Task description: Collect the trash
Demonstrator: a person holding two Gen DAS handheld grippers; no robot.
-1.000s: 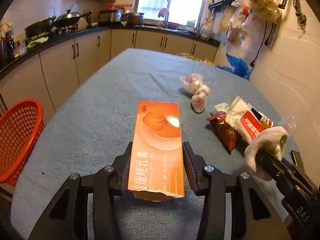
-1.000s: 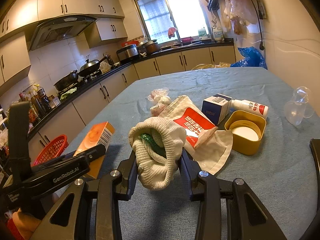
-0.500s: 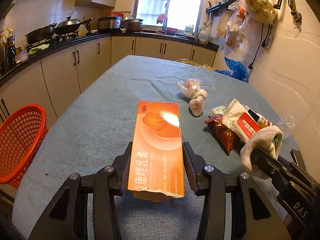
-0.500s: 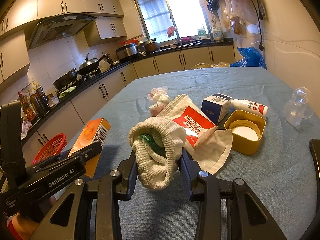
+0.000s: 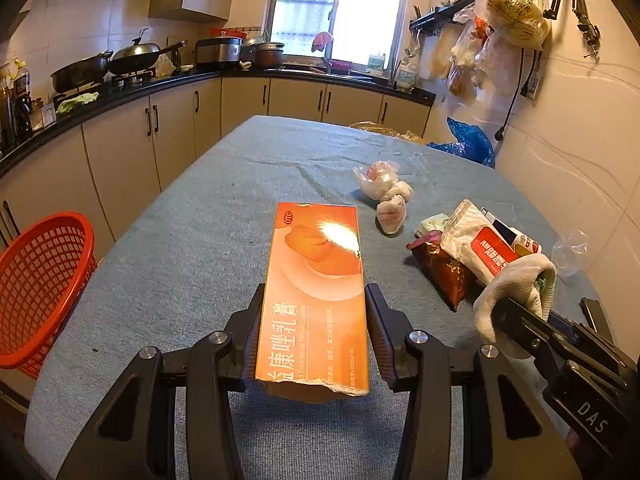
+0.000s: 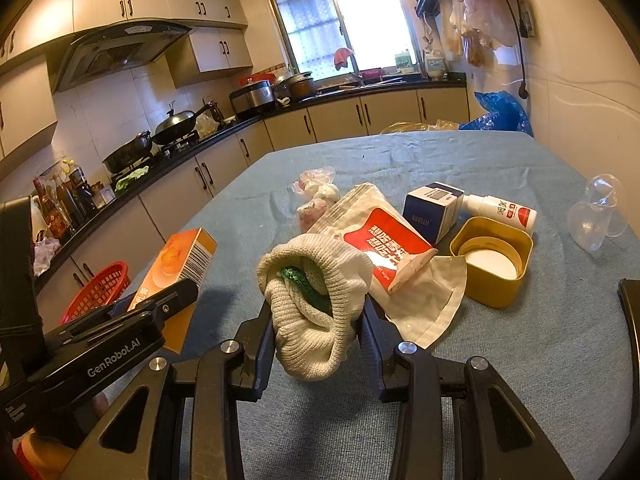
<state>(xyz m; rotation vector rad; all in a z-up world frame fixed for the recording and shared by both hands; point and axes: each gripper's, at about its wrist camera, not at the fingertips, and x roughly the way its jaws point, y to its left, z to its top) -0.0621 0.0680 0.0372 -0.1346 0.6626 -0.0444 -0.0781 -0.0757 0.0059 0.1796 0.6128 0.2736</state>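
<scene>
Two claws clamped: left gripper (image 5: pixel 314 316) on "OTC" orange box (image 5: pixel 316 280), right gripper (image 6: pixel 316 320) on white sock (image 6: pixel 312 304)

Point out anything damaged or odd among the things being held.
The orange box in the left tool has a ragged, torn near end. The white sock in the right tool is bunched up with something green stuffed inside.

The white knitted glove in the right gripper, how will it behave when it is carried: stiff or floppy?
Probably floppy: the white knitted glove bulges and sags below the pads of the right gripper. Likely light, since it is thin knit fabric. The green piece tucked in its opening might slip out if the glove tilts.
</scene>
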